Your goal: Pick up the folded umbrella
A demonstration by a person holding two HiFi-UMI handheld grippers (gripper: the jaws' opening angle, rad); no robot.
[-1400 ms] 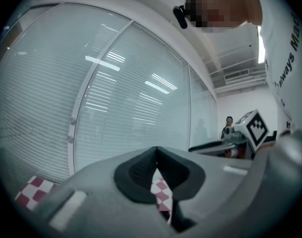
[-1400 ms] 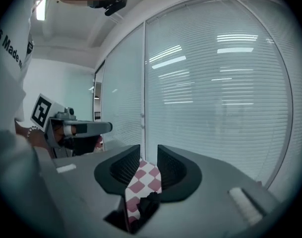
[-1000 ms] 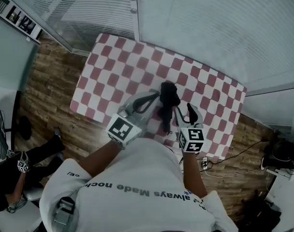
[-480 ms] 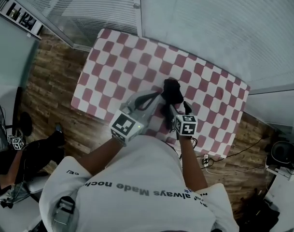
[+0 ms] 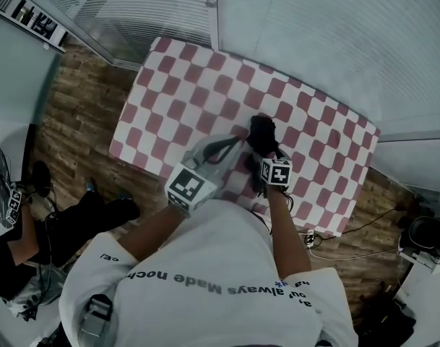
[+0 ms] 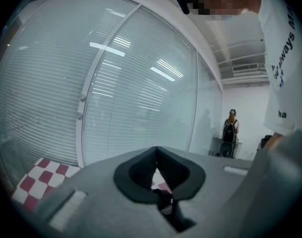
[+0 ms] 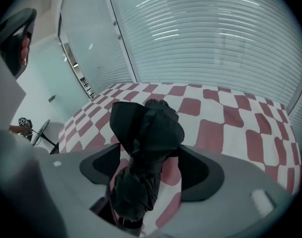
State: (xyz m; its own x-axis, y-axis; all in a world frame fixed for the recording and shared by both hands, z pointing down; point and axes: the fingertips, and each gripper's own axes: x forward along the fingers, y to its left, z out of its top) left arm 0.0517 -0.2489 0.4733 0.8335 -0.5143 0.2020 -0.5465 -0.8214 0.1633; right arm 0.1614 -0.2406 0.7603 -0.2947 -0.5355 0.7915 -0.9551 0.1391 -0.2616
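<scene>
Right gripper view shows the right tool (image 7: 148, 152) set down over the folded umbrella (image 7: 143, 128), which is now framed between its two jaws. A second ago, in the head view, that tool was held to one side of the bundle. Since then it has been lowered and tipped steeply downward, and its jaws have just been opening. They are now spread wide and released: checkered cloth can be seen between one pad and the black fabric, so nothing is being squeezed yet. The umbrella is lying on the checkered surface (image 7: 230, 118), toward the edge nearest the person, and appears not to have been shifted. The left tool (image 6: 156, 150) is clenched on nothing, its tips met, and is held just beside the umbrella, pointed nearly level at the window blinds. The approach is judged to be nearly finished. A closing of the right jaws on the bundle is still needed before any lift can be made.
</scene>
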